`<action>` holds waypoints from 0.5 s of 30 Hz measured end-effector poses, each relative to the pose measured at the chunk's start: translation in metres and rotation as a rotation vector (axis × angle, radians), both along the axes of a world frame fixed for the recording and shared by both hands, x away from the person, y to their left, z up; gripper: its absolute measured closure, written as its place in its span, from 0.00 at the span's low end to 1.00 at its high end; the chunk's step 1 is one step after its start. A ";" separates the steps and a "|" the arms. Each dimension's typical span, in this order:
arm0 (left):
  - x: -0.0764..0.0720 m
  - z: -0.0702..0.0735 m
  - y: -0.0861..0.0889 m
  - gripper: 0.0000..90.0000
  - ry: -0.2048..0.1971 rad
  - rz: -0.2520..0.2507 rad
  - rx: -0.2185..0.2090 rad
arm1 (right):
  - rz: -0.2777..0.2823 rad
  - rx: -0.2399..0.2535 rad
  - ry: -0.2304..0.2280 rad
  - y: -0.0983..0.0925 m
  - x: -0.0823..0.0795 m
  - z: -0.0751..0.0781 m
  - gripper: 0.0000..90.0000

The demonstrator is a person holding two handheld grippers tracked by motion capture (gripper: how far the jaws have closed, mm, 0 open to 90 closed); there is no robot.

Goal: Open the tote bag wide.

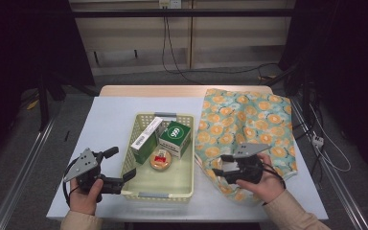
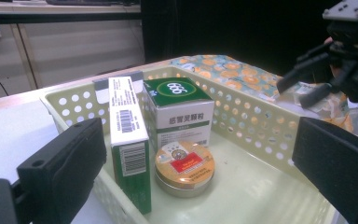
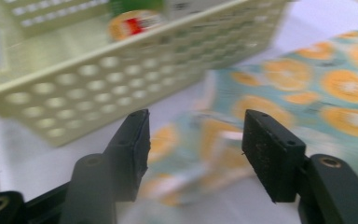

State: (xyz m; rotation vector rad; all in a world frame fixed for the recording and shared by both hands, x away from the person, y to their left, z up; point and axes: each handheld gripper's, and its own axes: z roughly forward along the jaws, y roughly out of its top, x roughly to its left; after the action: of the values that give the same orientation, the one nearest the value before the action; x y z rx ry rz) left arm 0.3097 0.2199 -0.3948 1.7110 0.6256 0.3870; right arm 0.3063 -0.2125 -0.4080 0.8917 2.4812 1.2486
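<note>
A cream perforated basket (image 1: 143, 194) sits mid-table and holds a tall green and white box (image 1: 146, 136), a green cube-shaped box (image 1: 175, 136) and a round orange tin (image 1: 160, 160). My left gripper (image 1: 120, 165) is at the basket's near left side, open, aimed at the boxes (image 2: 128, 140) and the tin (image 2: 184, 165); nothing is between its pads. An orange-patterned cloth bag (image 1: 244, 120) lies right of the basket. My right gripper (image 1: 223, 168) hovers over the bag's near left corner (image 3: 205, 154), open, with the pads off the cloth. It also appears in the left gripper view (image 2: 307, 84).
A pale blue cover lies over the table (image 1: 110, 115). The basket wall (image 3: 98, 88) stands close to the right gripper's left. Cables and dark frames surround the table on the floor behind and at both sides.
</note>
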 end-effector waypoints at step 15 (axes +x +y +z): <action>0.001 -0.002 -0.002 0.03 0.007 -0.004 0.005 | 0.006 -0.123 0.085 0.019 0.019 -0.044 0.98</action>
State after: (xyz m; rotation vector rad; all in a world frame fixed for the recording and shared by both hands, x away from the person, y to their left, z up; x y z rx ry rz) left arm 0.3102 0.2183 -0.3965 1.7182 0.6270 0.3805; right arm 0.3249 -0.1939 -0.4516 0.9241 2.5959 1.0673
